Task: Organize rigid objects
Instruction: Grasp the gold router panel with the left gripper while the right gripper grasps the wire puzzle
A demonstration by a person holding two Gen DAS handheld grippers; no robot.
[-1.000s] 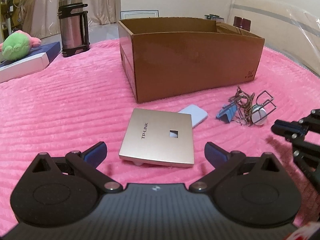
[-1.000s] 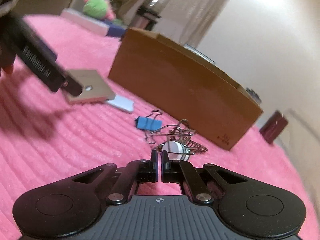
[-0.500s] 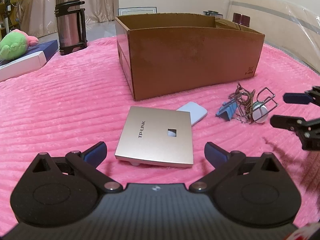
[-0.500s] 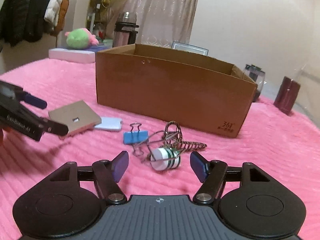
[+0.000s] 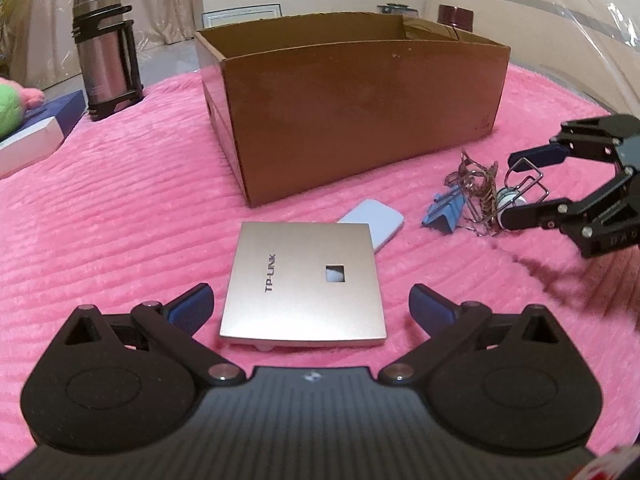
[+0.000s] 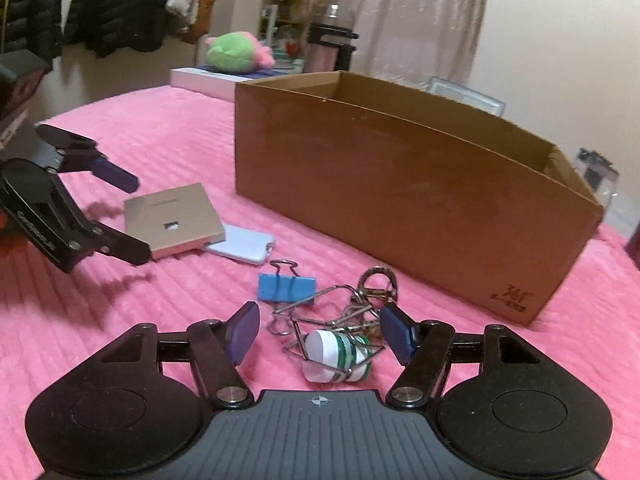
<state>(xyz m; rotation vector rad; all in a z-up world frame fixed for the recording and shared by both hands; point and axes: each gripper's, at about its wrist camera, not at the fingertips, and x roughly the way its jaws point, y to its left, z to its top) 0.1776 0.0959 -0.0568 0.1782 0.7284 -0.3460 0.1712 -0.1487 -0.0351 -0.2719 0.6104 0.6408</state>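
Here, right gripper (image 6: 319, 334) jaws closing, unclenched around wire-caged bottle (image 6: 338, 356); left gripper (image 5: 311, 307) released, plush blanket (image 5: 120, 216).

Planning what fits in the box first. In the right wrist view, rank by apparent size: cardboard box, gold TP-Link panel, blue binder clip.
1. cardboard box, largest by far.
2. gold TP-Link panel.
3. blue binder clip, smallest, though nearer the camera.

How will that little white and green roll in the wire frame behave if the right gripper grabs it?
The white and green roll is cylindrical and lies on its side, so it may roll. The wire frame around it looks tangled with the metal rings, which probably drag along.
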